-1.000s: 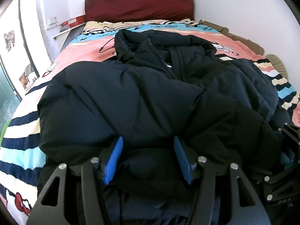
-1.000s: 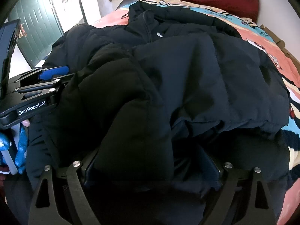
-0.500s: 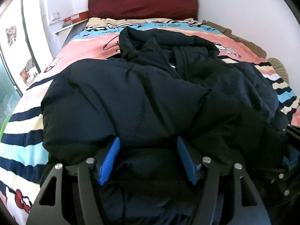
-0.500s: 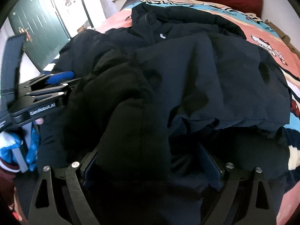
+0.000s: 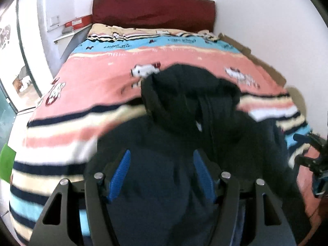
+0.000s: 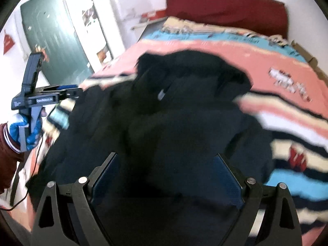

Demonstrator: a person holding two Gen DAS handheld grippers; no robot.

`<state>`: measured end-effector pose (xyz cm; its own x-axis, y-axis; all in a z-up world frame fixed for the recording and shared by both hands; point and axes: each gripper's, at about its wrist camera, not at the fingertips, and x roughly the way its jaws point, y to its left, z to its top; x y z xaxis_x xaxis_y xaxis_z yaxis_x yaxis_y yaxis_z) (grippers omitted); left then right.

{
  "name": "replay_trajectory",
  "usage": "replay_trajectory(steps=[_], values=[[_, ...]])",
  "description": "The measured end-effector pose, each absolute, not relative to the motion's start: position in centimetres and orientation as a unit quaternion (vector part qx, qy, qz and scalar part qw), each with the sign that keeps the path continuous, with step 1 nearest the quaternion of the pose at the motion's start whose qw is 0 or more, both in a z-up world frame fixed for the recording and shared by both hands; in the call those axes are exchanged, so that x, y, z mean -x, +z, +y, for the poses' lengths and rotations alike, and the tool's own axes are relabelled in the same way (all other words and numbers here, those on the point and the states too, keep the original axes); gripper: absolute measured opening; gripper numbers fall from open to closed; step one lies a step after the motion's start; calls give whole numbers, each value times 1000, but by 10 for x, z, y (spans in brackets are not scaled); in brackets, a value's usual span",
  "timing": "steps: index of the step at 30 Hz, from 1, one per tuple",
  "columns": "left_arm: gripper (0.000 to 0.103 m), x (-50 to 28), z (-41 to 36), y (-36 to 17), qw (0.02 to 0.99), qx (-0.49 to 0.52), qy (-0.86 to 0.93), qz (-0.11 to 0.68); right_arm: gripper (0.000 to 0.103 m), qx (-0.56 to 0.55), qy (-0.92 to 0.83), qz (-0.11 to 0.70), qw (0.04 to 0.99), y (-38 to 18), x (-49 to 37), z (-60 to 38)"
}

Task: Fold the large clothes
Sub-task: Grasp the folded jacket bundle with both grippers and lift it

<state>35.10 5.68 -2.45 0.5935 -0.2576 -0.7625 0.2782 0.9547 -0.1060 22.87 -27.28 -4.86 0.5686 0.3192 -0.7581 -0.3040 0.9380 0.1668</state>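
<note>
Both views blurred: black puffer jacket (image 5: 184, 143) bunched on the striped bed (image 5: 102, 78), left hand-held gripper (image 5: 162, 176) and right hand-held gripper (image 6: 168, 176) both spread wide, jacket fabric between their fingers.

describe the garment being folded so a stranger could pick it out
Start at the bed with its dark red headboard. On its striped cartoon blanket lies a black puffer jacket, the only dark, unpatterned thing there.
</note>
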Motion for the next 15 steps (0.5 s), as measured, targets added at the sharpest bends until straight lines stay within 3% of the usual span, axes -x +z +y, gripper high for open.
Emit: replay_trajectory(steps=[6, 15], values=[[63, -456, 65, -11, 885, 38, -165, 434, 92, -55, 155, 390, 906, -23, -333, -324], [63, -593, 67, -49, 856, 106, -199, 464, 97, -115, 136, 407, 896, -48, -478, -378]])
